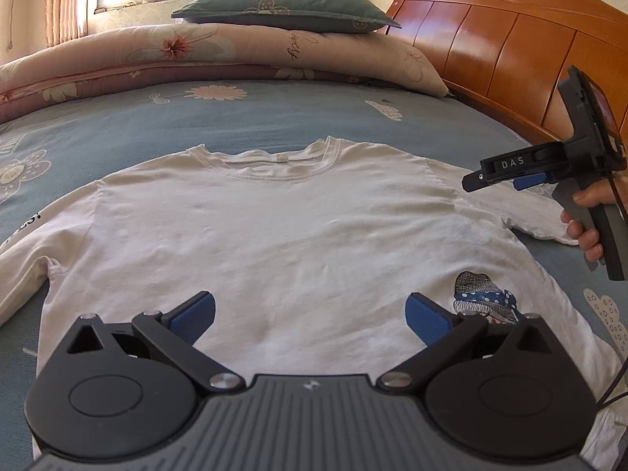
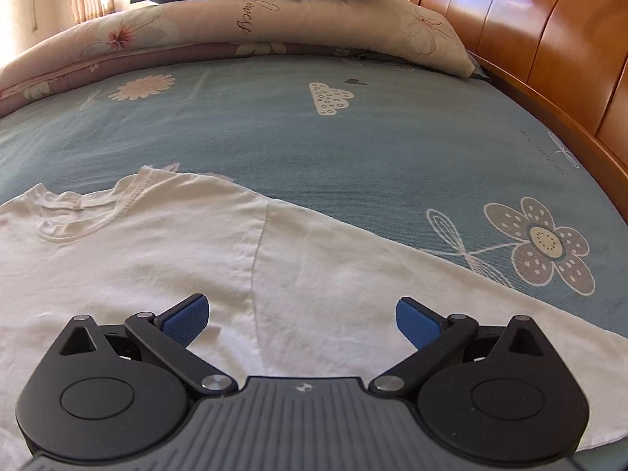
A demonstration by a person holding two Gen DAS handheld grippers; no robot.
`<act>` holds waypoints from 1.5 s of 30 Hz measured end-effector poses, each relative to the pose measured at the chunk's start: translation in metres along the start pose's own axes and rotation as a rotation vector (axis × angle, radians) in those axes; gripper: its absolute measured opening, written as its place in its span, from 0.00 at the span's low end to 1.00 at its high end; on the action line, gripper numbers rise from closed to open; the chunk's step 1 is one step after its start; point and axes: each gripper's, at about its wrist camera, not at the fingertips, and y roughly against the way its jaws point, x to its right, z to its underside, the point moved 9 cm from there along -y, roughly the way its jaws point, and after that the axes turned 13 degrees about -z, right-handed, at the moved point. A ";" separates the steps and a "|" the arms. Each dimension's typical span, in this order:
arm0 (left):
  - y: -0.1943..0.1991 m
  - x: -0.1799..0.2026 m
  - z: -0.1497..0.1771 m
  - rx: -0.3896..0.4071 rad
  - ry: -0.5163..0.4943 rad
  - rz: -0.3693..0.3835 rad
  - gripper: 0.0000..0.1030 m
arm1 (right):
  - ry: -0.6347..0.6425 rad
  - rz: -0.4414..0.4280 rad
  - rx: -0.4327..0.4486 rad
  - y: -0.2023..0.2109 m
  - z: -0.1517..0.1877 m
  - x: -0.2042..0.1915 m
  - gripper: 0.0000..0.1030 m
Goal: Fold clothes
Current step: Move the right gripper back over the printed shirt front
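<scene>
The shirt (image 1: 274,227) lies flat on the bed (image 2: 353,149); bare sheet around its edges; left gripper (image 1: 310,320) and right gripper (image 2: 302,320) both wide, empty

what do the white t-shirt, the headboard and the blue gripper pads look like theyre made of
White t-shirt: soft knit, probably cotton; matte, with fine creases and a stitched ribbed collar.
Headboard: wood with a glossy varnish; orange-brown panels and bright reflections.
Blue pads: likely rubber or soft plastic; matte, with fine ridges, though the pictures leave that open.
</scene>
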 end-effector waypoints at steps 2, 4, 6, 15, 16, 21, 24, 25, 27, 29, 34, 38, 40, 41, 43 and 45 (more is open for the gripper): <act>0.003 -0.004 -0.003 0.009 0.009 -0.003 0.99 | 0.043 -0.068 -0.012 0.012 0.011 -0.022 1.00; 0.007 -0.009 -0.006 0.018 0.023 -0.013 0.99 | 0.075 -0.135 -0.022 0.020 0.025 -0.045 1.00; 0.009 -0.012 -0.009 0.022 0.035 -0.018 0.99 | 0.093 -0.178 -0.034 0.020 0.039 -0.062 1.00; 0.019 -0.020 -0.017 0.050 0.046 -0.015 0.99 | 0.084 -0.126 -0.098 0.018 0.106 -0.090 1.00; 0.020 -0.021 -0.018 0.051 0.050 -0.014 0.99 | 0.080 -0.119 -0.110 0.024 0.113 -0.091 1.00; 0.027 -0.021 -0.021 0.065 0.052 -0.013 0.99 | 0.049 -0.108 -0.137 0.057 0.149 -0.099 1.00; 0.031 -0.020 -0.022 0.073 0.045 -0.007 0.99 | 0.067 -0.097 -0.166 0.074 0.169 -0.106 1.00; 0.033 -0.019 -0.022 0.075 0.044 -0.004 0.99 | 0.077 -0.094 -0.173 0.080 0.174 -0.109 1.00; 0.036 -0.018 -0.023 0.080 0.042 0.002 0.99 | 0.090 -0.108 -0.207 0.091 0.184 -0.117 1.00; 0.038 -0.018 -0.025 0.086 0.044 0.010 0.99 | 0.121 -0.125 -0.222 0.101 0.187 -0.127 1.00; 0.043 -0.021 -0.023 0.092 0.044 0.017 0.99 | 0.210 -0.167 -0.090 0.104 0.156 -0.152 1.00; 0.043 -0.024 -0.021 0.084 0.047 0.016 0.99 | 0.208 -0.176 -0.082 0.072 0.148 -0.158 1.00; 0.042 -0.027 -0.020 0.080 0.054 0.012 0.99 | 0.193 -0.159 -0.115 0.056 0.158 -0.154 1.00; 0.041 -0.028 -0.020 0.077 0.058 0.010 0.99 | 0.147 -0.177 -0.093 0.057 0.164 -0.149 1.00; 0.039 -0.029 -0.018 0.070 0.056 0.011 0.99 | 0.113 -0.196 -0.080 0.065 0.172 -0.145 1.00; 0.037 -0.029 -0.016 0.061 0.051 0.009 0.99 | 0.119 -0.192 -0.089 0.077 0.185 -0.145 1.00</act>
